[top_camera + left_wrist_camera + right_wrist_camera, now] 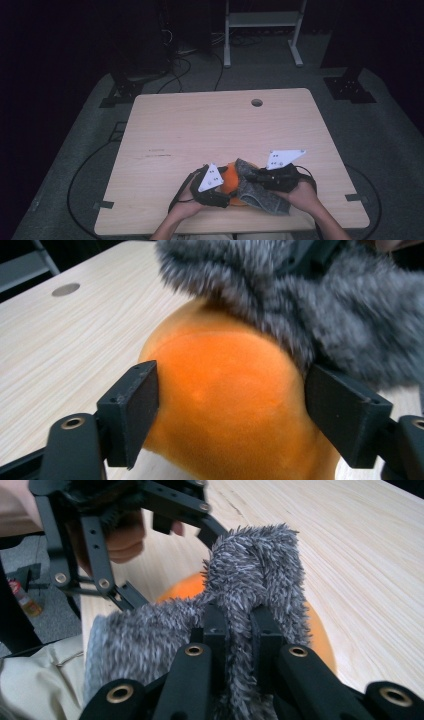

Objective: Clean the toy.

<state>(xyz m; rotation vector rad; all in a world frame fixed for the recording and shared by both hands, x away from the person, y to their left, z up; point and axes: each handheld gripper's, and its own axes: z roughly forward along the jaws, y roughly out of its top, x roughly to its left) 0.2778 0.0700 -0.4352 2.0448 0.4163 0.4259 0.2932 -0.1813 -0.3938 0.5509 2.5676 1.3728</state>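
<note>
A round orange plush thing (225, 390) lies near the table's front edge, partly covered by a grey furry cloth (310, 295). My left gripper (232, 400) has a jaw on each side of the orange plush, and both pads touch it. My right gripper (240, 625) is shut on a fold of the grey furry cloth (255, 565), which stands up between its jaws over the orange plush (187, 587). In the high view the orange plush (231, 181) sits between the left gripper (220, 192) and the right gripper (252, 176), and the cloth (260, 197) hangs toward the person.
The wooden table (210, 125) has a small round hole (256, 102) near its far edge. A white metal frame (262, 20) stands on the floor beyond it, with cables (175, 65) and dark stands around. The person's hands come in at the front edge.
</note>
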